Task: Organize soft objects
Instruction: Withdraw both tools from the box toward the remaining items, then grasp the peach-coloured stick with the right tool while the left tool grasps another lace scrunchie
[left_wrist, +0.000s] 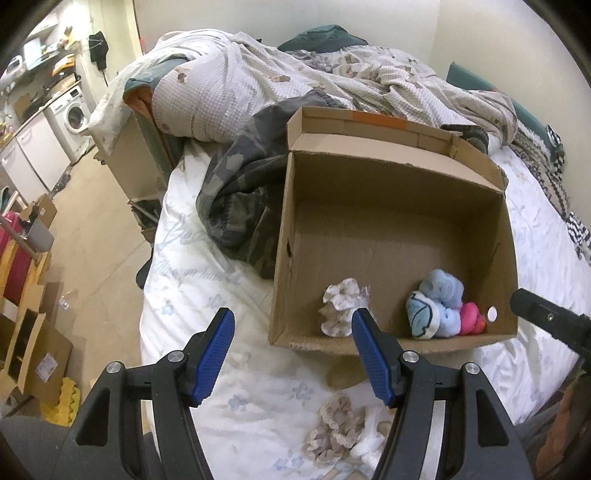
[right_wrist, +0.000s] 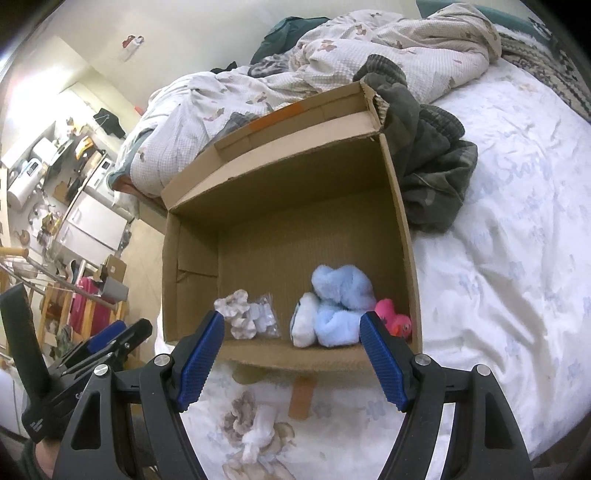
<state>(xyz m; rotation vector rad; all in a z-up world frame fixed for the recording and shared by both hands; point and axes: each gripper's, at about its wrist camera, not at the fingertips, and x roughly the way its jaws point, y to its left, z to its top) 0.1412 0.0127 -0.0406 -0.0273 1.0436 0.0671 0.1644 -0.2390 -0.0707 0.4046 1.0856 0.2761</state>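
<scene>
An open cardboard box (left_wrist: 399, 177) (right_wrist: 402, 206) lies on the white bed. Inside it at the near wall are a white crocheted scrunchie in a clear bag (left_wrist: 341, 308) (right_wrist: 243, 314), a light blue fluffy soft item (left_wrist: 441, 295) (right_wrist: 341, 299) and a pink soft item (left_wrist: 471, 319) (right_wrist: 393, 317). Beige crocheted scrunchies with a white one (left_wrist: 340, 432) (right_wrist: 255, 432) lie on the sheet in front of the box. My left gripper (left_wrist: 293, 354) is open and empty above the sheet. My right gripper (right_wrist: 291, 356) is open and empty at the box's near edge.
A camouflage garment (left_wrist: 240, 199) (right_wrist: 428, 162) lies against the box. A rumpled duvet (left_wrist: 258, 74) (right_wrist: 369, 59) covers the far bed. The bed edge drops to the floor on the left, with cardboard boxes (left_wrist: 33, 354) and a washing machine (left_wrist: 72, 114) beyond.
</scene>
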